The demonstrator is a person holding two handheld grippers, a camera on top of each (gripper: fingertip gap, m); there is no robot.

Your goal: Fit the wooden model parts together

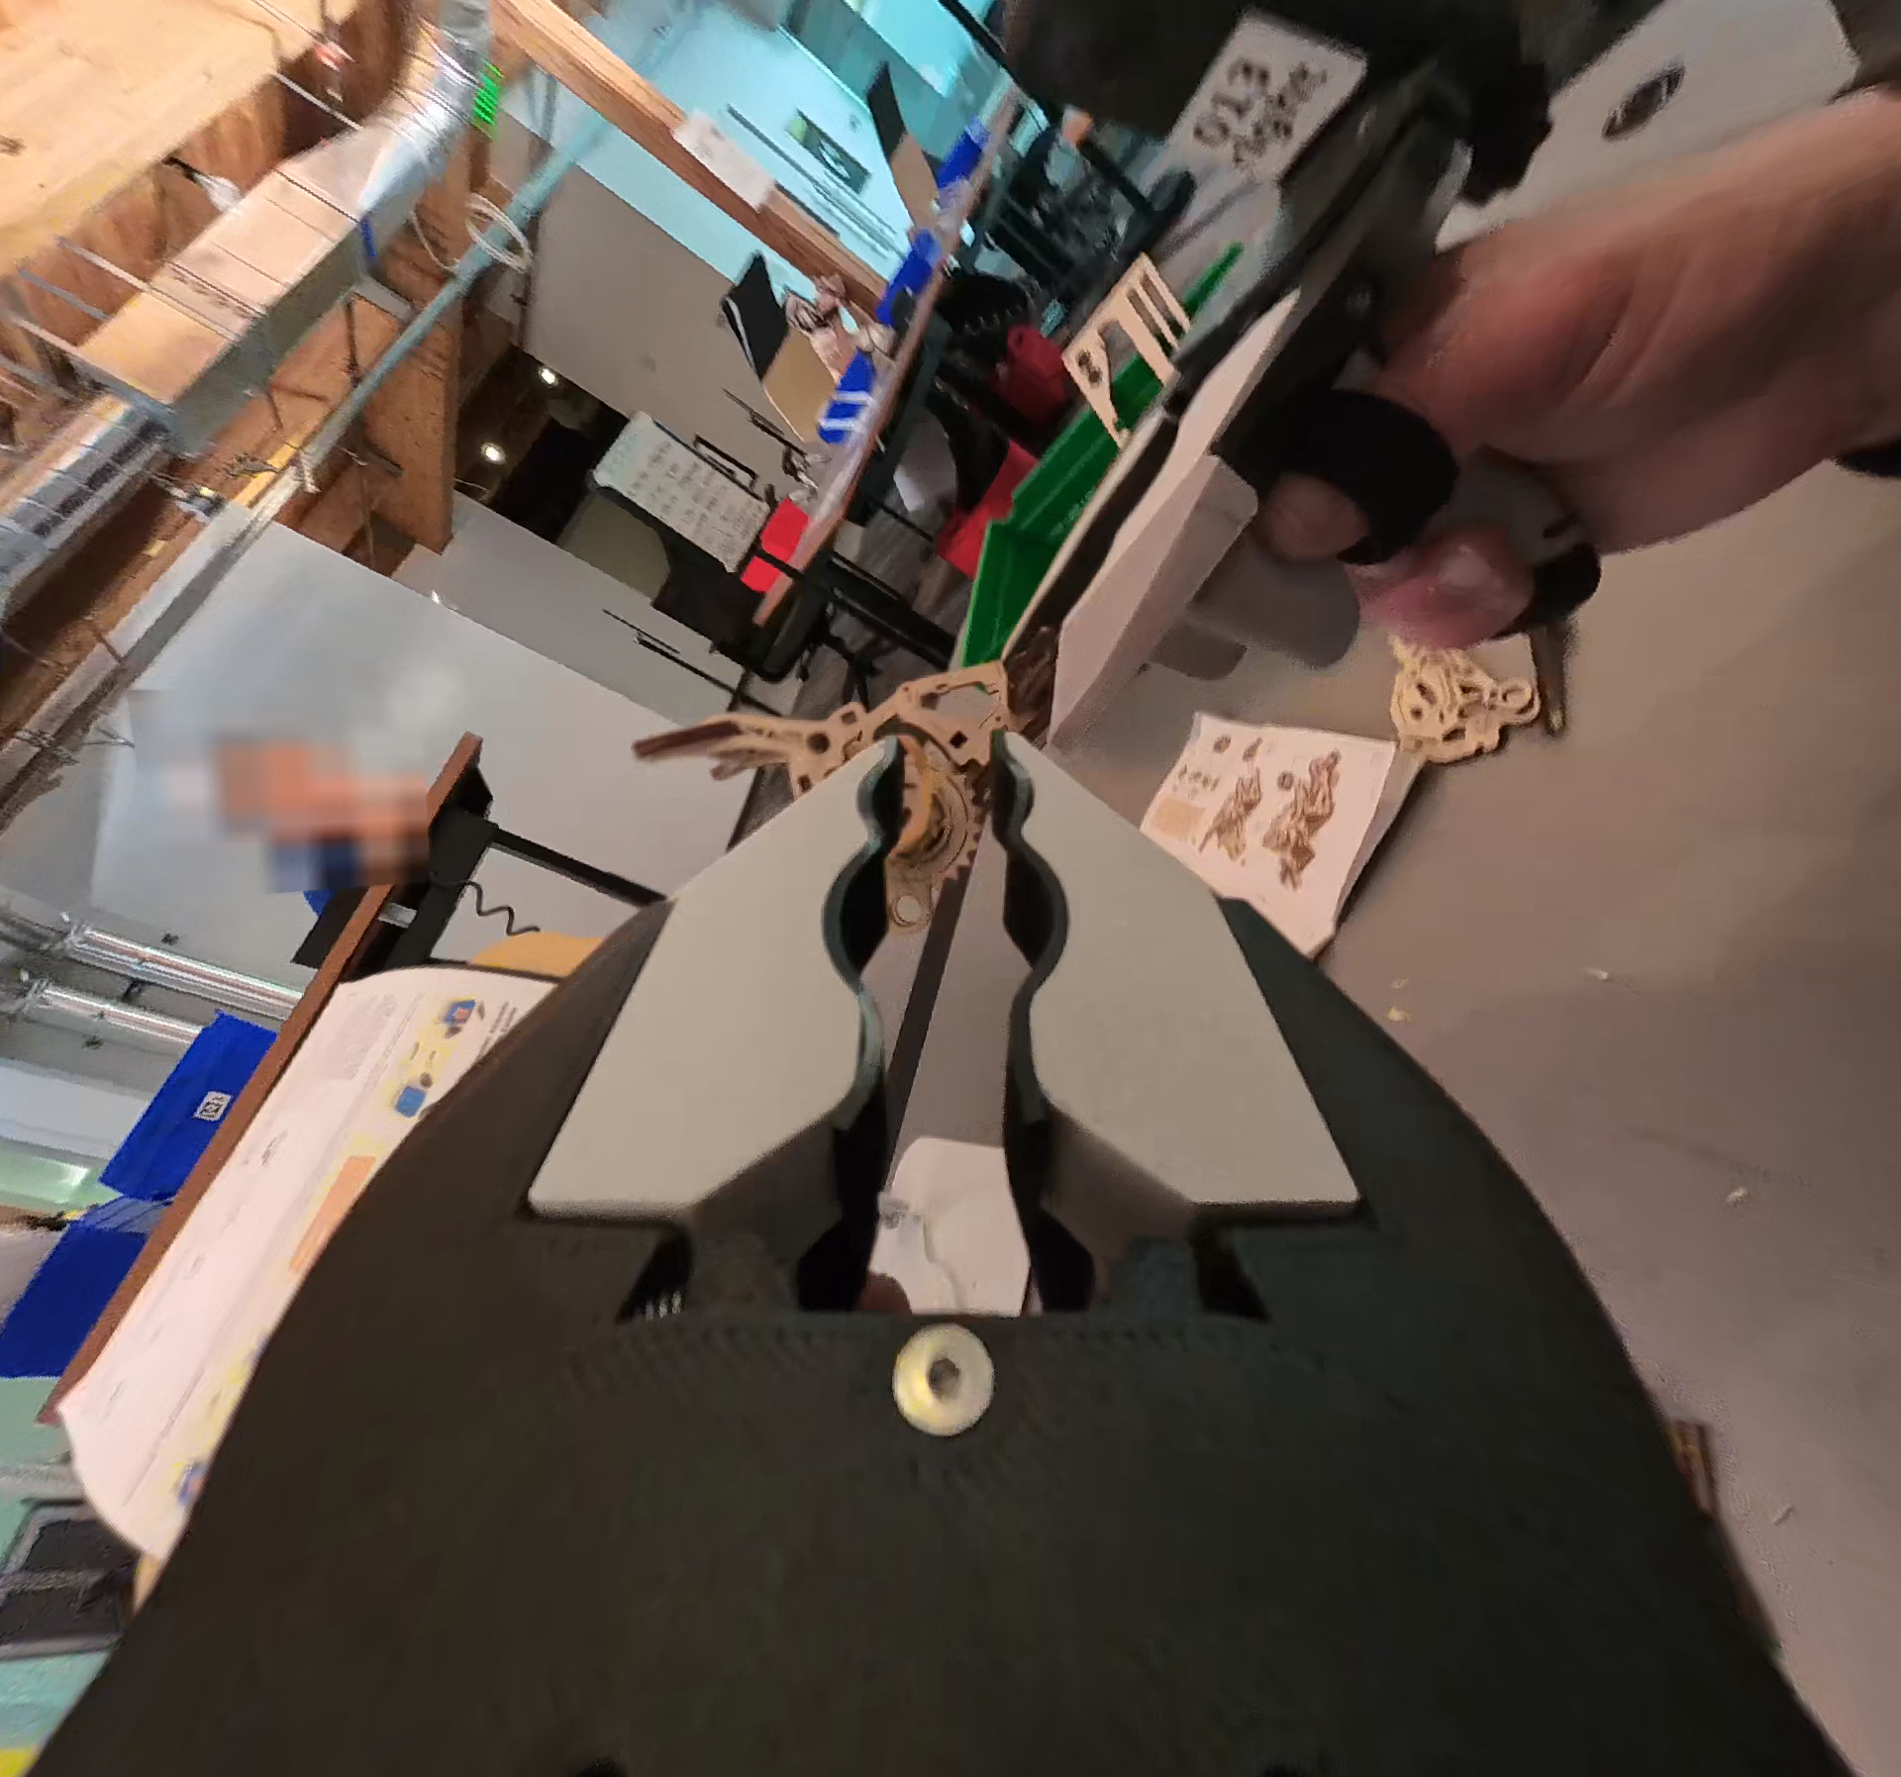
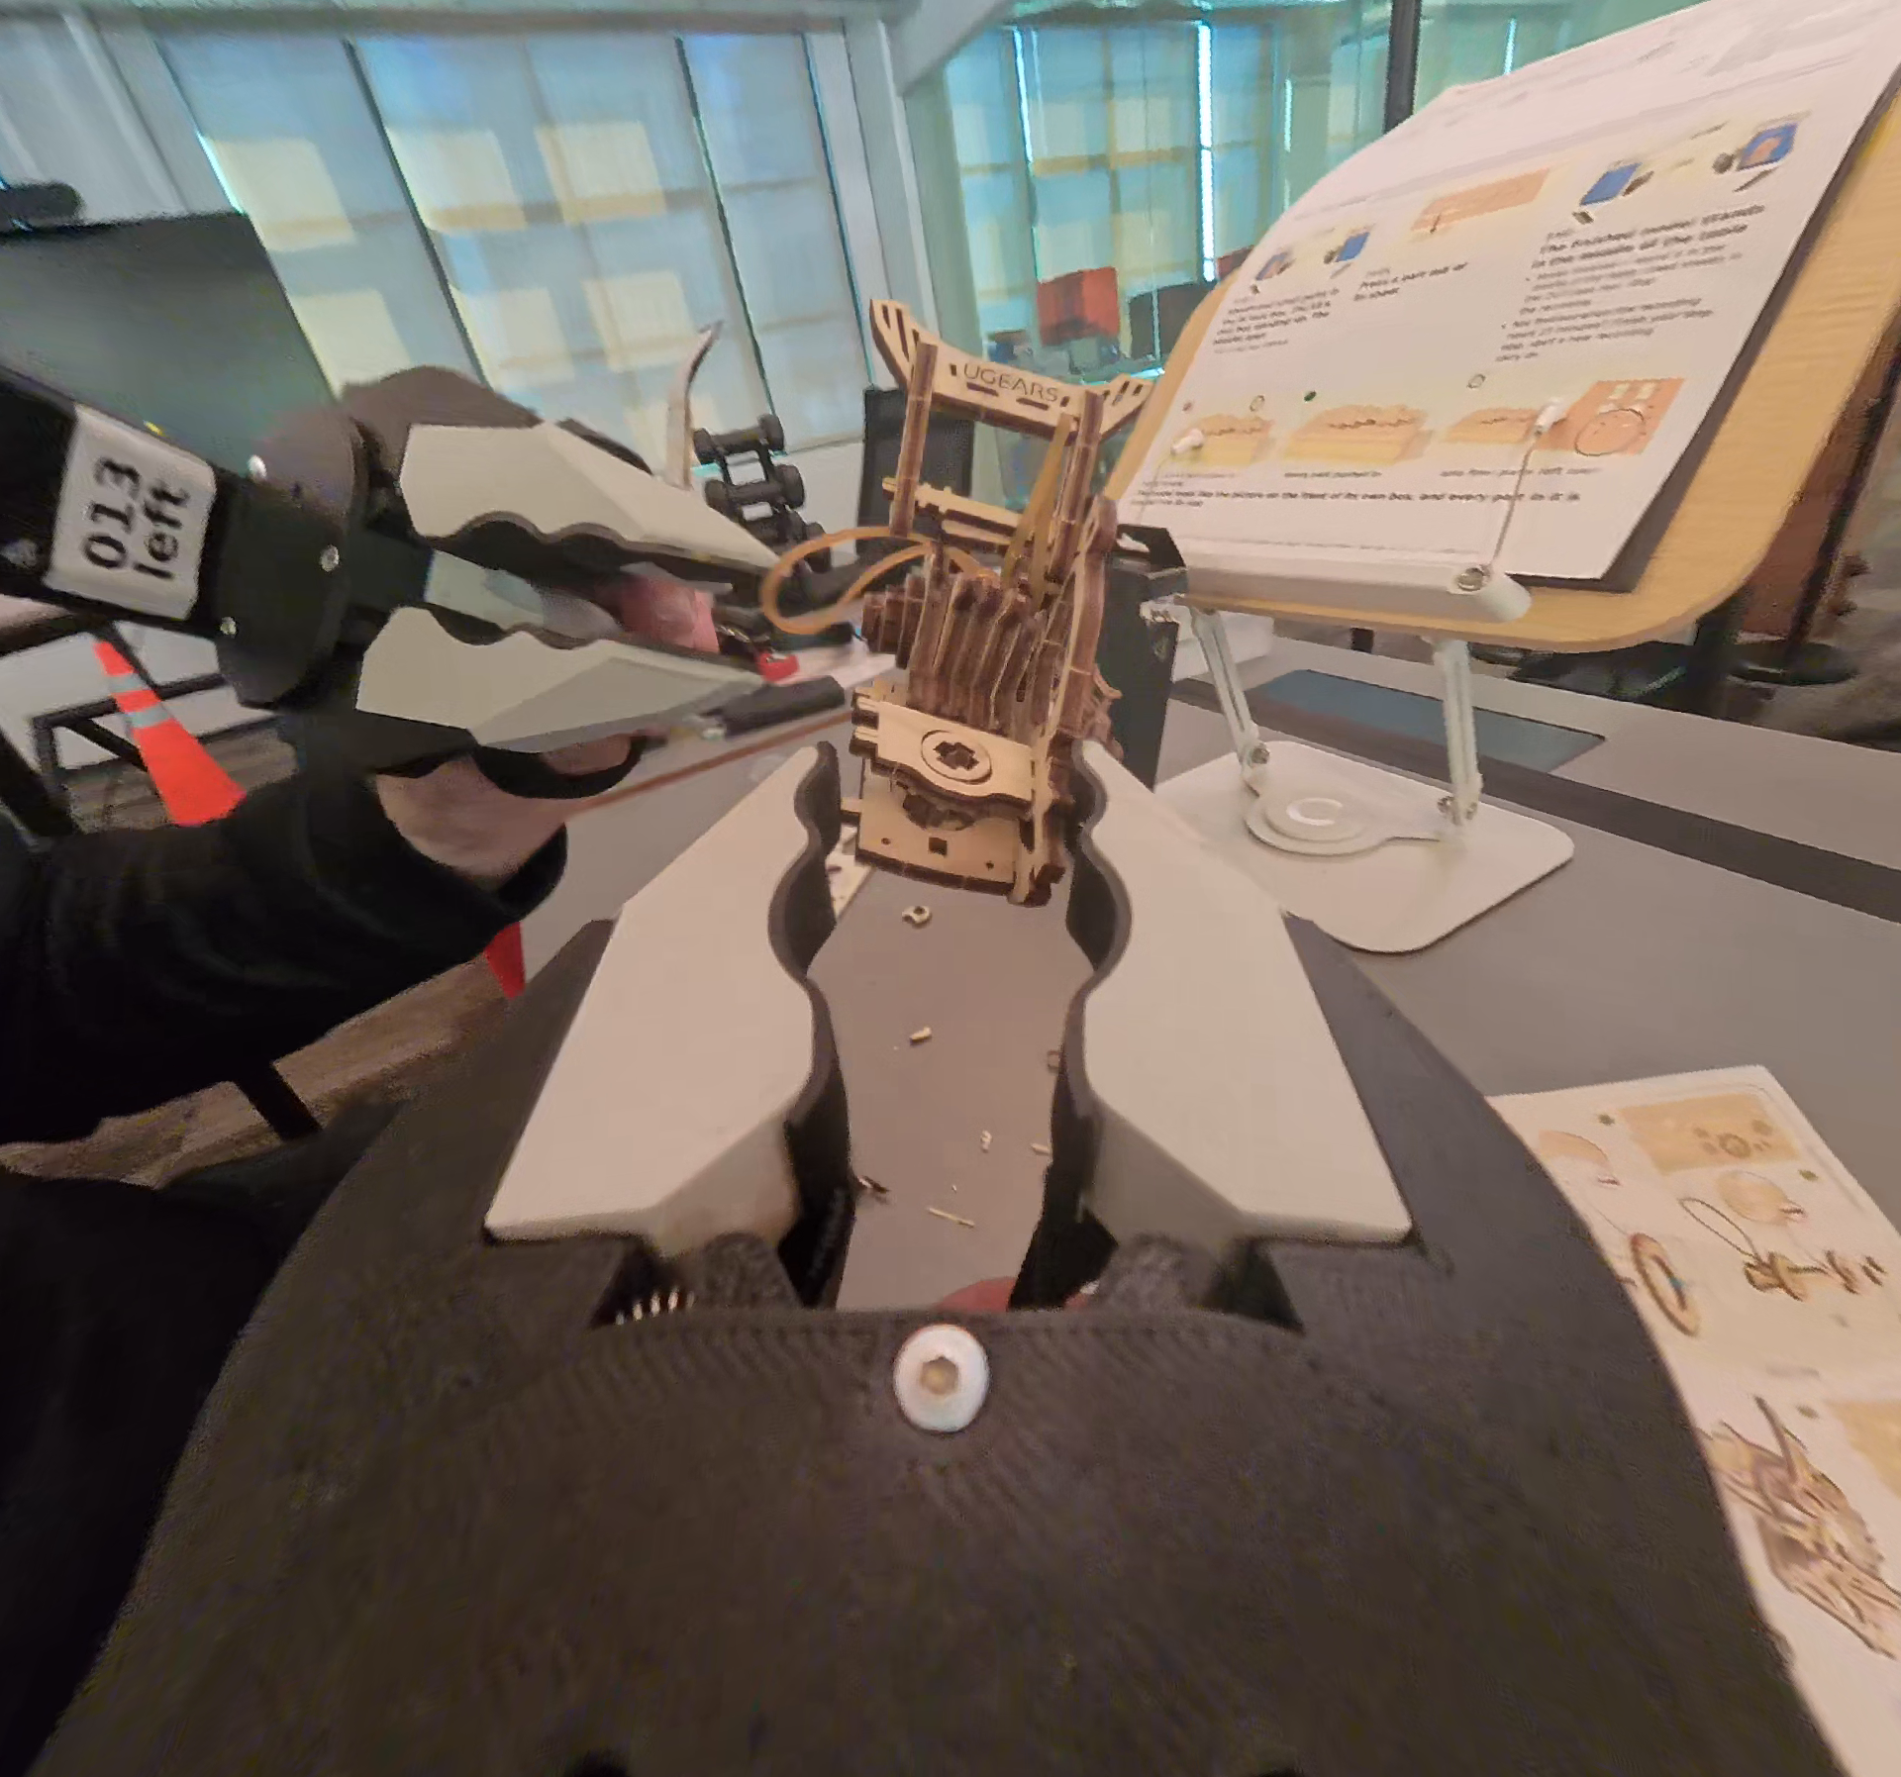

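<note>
Right wrist view: jaws pinch the wooden model's base above the tabletop.

Centre frame, the right gripper [image 2: 952, 817] clamps the wooden model [image 2: 982, 627] at its lower block, lifted over the grey tabletop [image 2: 1646, 987]. From mid-left, the left gripper [image 2: 761, 622] reaches in, jaws nearly together on a thin piece; what piece, I cannot tell. A rubber band [image 2: 823, 576] loops between. Pushing sideways could likely snap thin plywood or twist the model loose. Model, gripper tag and instruction sheets [image 2: 1492, 329] carry print.
</note>
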